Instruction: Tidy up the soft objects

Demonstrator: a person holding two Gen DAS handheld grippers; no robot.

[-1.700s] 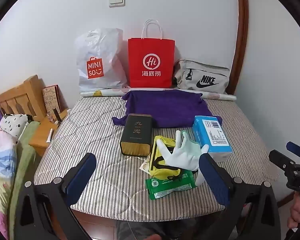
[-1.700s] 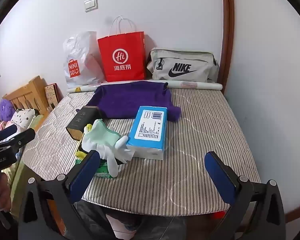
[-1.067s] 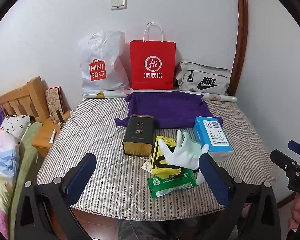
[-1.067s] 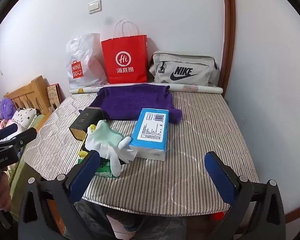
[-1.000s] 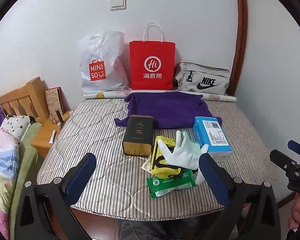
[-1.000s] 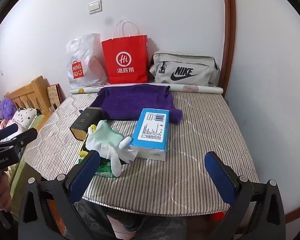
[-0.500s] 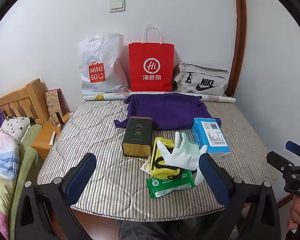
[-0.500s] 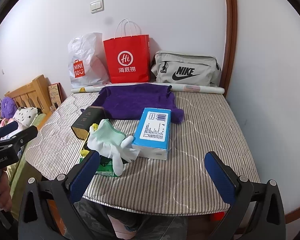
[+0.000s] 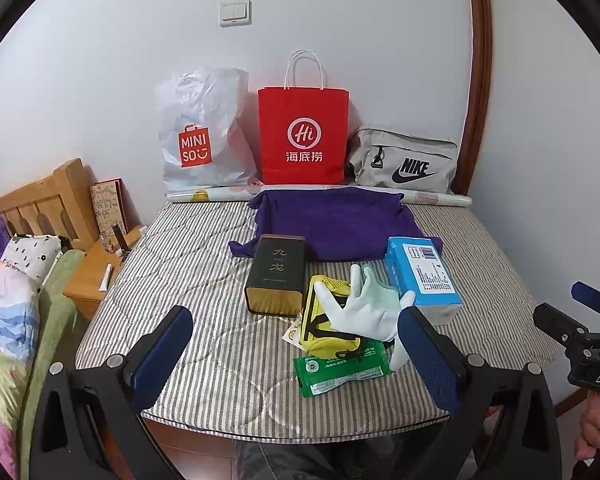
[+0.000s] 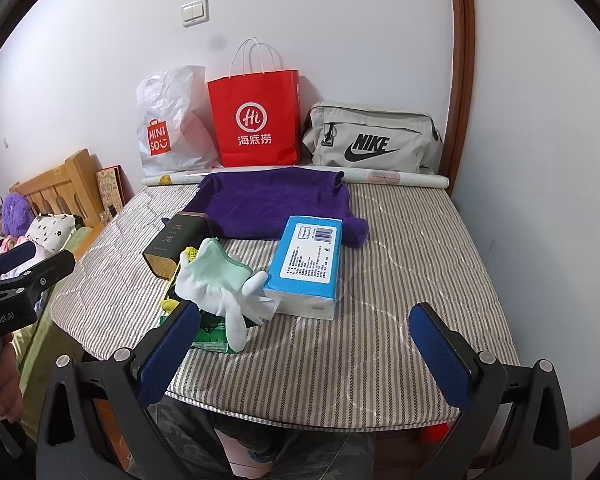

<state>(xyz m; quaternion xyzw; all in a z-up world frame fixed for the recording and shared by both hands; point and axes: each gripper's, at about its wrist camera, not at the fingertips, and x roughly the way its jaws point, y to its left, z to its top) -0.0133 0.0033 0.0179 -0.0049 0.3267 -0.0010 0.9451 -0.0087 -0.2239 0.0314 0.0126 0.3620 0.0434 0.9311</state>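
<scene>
A purple towel [image 9: 332, 222] [image 10: 274, 204] lies spread at the back of the striped mattress [image 9: 204, 320]. A white and green glove [image 9: 366, 308] [image 10: 220, 284] rests on a yellow pouch [image 9: 326, 320] and a green wipes pack [image 9: 340, 370]. A blue tissue pack [image 9: 422, 276] [image 10: 308, 264] lies to their right, a dark tea box [image 9: 278, 274] [image 10: 176, 240] to their left. My left gripper [image 9: 296, 360] is open and empty, near the front edge before the glove. My right gripper [image 10: 304, 356] is open and empty, low before the tissue pack.
A white Miniso bag [image 9: 198, 140], a red paper bag [image 9: 304, 136] and a grey Nike bag [image 9: 404, 160] stand against the back wall behind a paper roll [image 10: 396, 178]. A wooden bedside stand [image 9: 88, 276] and a second bed [image 9: 4, 300] are at the left.
Both grippers have tilted slightly, so the scene sits a little lower in view. Nothing on the mattress has moved and both grippers stay open.
</scene>
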